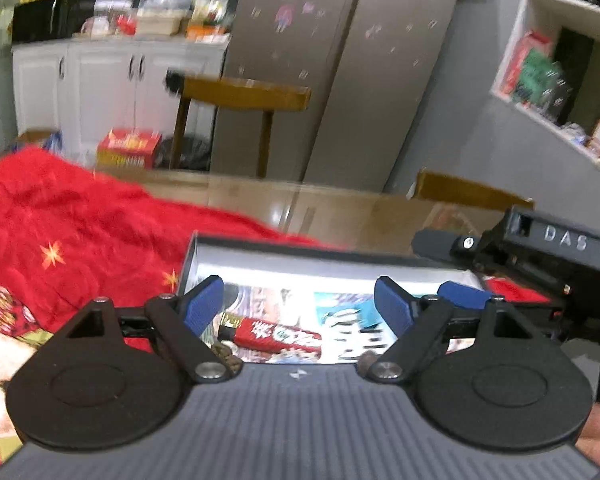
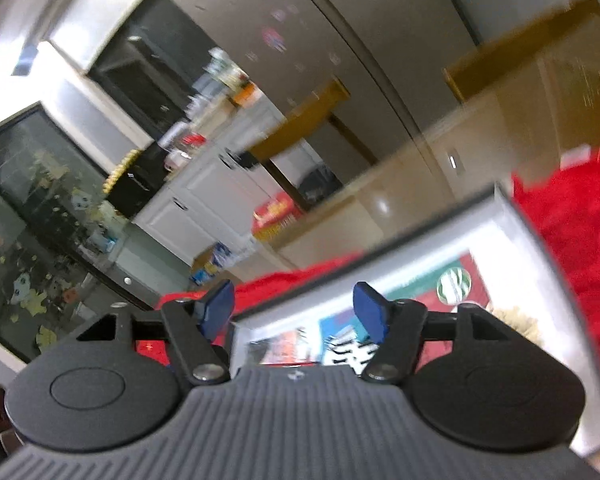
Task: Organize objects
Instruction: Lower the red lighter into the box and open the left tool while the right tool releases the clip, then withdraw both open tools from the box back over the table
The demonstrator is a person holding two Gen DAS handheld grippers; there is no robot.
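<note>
A white open box (image 1: pixel 324 270) lies on a red cloth (image 1: pixel 80 240) and holds colourful packets, among them a red wrapped bar (image 1: pixel 278 334). My left gripper (image 1: pixel 298 306) is open and empty just above the box's near side. The right gripper's black body (image 1: pixel 540 252) reaches in from the right over the box's right end. In the right wrist view the same box (image 2: pixel 420 276) shows tilted, with a green-and-white round logo packet (image 2: pixel 454 286) inside. My right gripper (image 2: pixel 296 312) is open and empty above the box's left corner.
A steel fridge (image 1: pixel 340 72) stands behind, with wooden stools (image 1: pixel 244 96) and white cabinets (image 1: pixel 100 80) to the left. A red carton (image 1: pixel 130 146) sits on the floor. Open shelves (image 1: pixel 560 80) with boxes are at the right. The red cloth (image 2: pixel 580 216) surrounds the box.
</note>
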